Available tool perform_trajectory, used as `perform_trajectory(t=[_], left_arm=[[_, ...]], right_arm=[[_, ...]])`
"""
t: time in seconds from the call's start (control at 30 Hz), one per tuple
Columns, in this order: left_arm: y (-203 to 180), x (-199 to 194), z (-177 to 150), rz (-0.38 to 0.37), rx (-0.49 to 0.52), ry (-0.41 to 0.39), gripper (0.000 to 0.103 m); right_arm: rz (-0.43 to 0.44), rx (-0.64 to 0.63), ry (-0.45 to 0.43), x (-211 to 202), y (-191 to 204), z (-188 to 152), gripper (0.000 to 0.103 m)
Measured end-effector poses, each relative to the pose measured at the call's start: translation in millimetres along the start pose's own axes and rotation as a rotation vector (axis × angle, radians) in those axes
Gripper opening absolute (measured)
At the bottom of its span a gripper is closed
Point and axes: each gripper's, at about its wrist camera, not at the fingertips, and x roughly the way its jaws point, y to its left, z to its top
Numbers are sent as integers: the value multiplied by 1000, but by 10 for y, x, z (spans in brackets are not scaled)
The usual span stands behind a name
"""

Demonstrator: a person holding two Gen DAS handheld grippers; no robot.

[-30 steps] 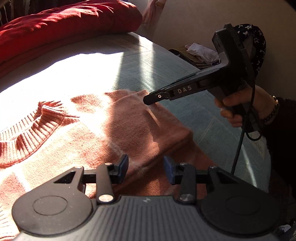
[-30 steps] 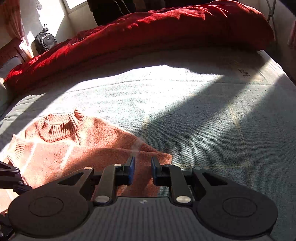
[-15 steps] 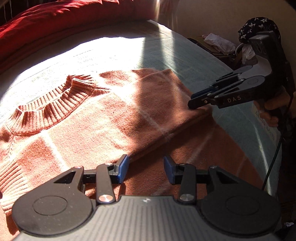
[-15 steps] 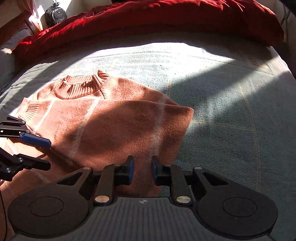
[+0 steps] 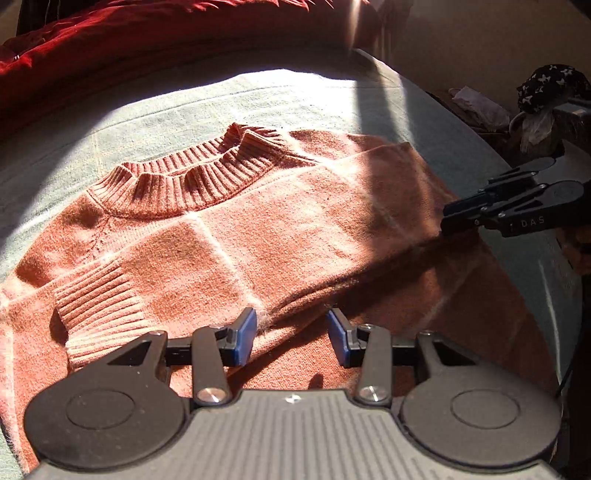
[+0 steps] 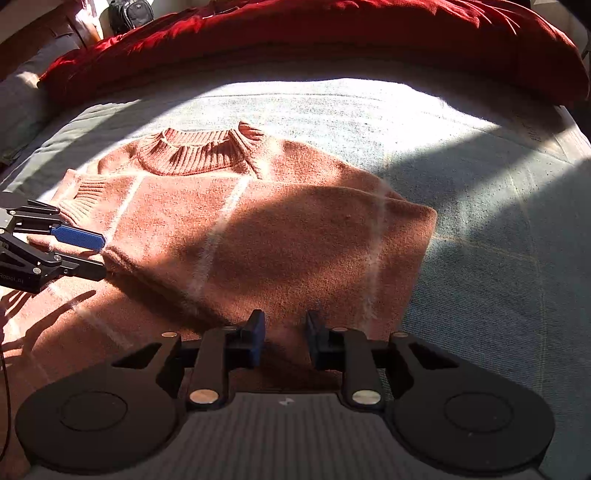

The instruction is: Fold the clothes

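Sweater (image 6: pixel 258 236) lay on bed (image 6: pixel 480 221), sleeves folded over; lower half unfolded. Left hand-held gripper (image 5: pixel 291 336) half-open, empty; right hand-held gripper (image 6: pixel 285 341) narrow, opening, empty.

sweater (image 5: pixel 295 229): fuzzy rib-trimmed knit | bedsheet (image 6: pixel 480 221): matt woven cloth | blanket (image 6: pixel 332 33): plush red velvet

An orange sweater (image 5: pixel 280 236) lies folded on the bed (image 5: pixel 258 96), the left hand-held gripper (image 5: pixel 291 334) open above it.

Right gripper (image 6: pixel 284 341) jaws perhaps wider.
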Motion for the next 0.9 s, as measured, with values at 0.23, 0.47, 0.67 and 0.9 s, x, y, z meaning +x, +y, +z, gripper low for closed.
perform_trajectory(t=[0.23,0.47,0.67,0.9], left_arm=[[261,54,3,41,-96,-14,42],[276,-119,-121,58,-87,-26,43],[548,-150,-68,119,-188,-82,44],[691,-171,-287,167,-246,-56,44]], right_arm=[[15,-7,-27,79,168,115,31],[18,17,-8,82,178,-9,33],[29,9,-58,-152,274,-97,38],[24,19,-7,-78,241,-248,38]])
